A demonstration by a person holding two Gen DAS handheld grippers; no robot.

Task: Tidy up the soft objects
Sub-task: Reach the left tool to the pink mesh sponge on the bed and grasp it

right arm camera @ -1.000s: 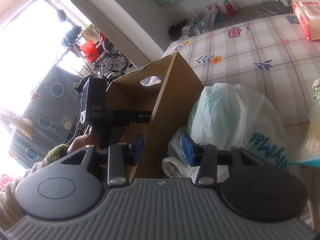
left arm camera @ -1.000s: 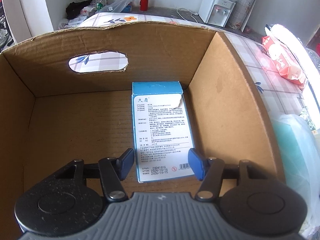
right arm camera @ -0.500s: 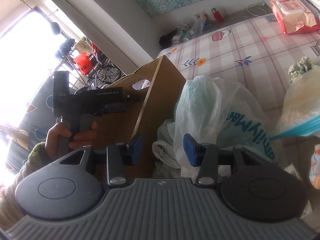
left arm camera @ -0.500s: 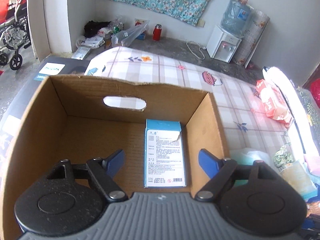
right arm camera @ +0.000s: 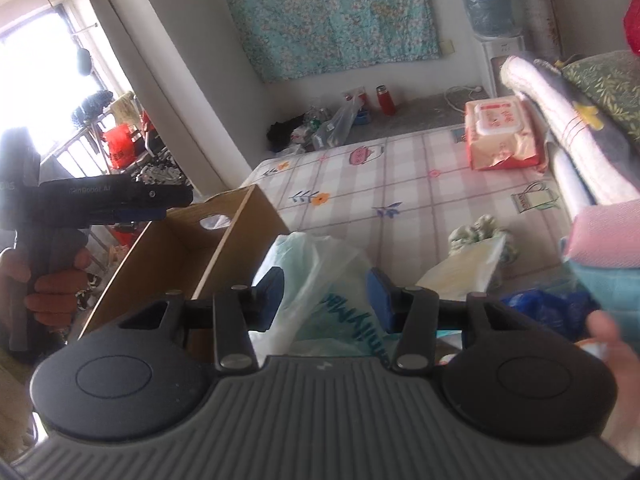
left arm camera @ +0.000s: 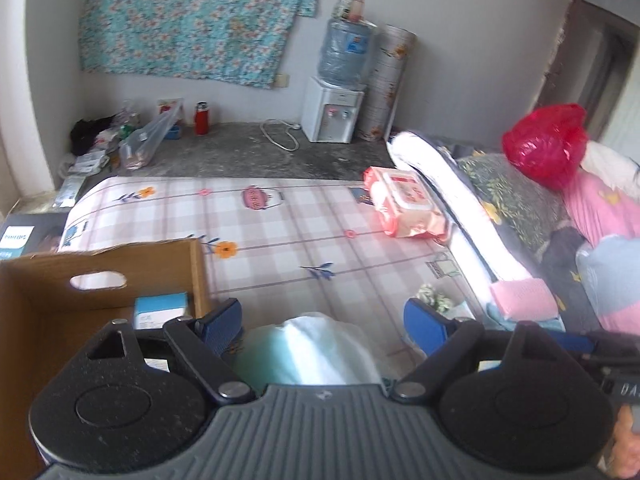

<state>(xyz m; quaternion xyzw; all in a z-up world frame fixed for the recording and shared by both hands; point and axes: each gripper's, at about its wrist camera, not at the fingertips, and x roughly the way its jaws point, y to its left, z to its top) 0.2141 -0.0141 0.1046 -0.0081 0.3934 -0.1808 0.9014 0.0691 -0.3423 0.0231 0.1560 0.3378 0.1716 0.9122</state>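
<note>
A brown cardboard box (left arm camera: pixel 52 280) stands at the left on the checked mattress; a blue-and-white carton (left arm camera: pixel 160 310) lies inside it. My left gripper (left arm camera: pixel 322 322) is open and empty, raised above a pale green plastic bag (left arm camera: pixel 308 350) just right of the box. My right gripper (right arm camera: pixel 326 290) is open and empty, hovering over the same bag (right arm camera: pixel 320 276), beside the box (right arm camera: pixel 224 240). A pink wet-wipes pack (left arm camera: pixel 404 204) lies further back, also seen from the right wrist (right arm camera: pixel 500 136). A small green-white soft bundle (right arm camera: pixel 478 230) lies to the right.
Folded bedding and pillows (left arm camera: pixel 500 200) line the right edge, with a red plastic bag (left arm camera: pixel 548 144) on top. A pink cloth (right arm camera: pixel 604 232) and a yellowish packet (right arm camera: pixel 460 268) lie at the right. A water dispenser (left arm camera: pixel 332 108) stands on the floor behind.
My left gripper has risen out of the box and swung right, over the plastic bag, opening wider. The carton stays in the box. My right gripper has lifted and opened a little.
</note>
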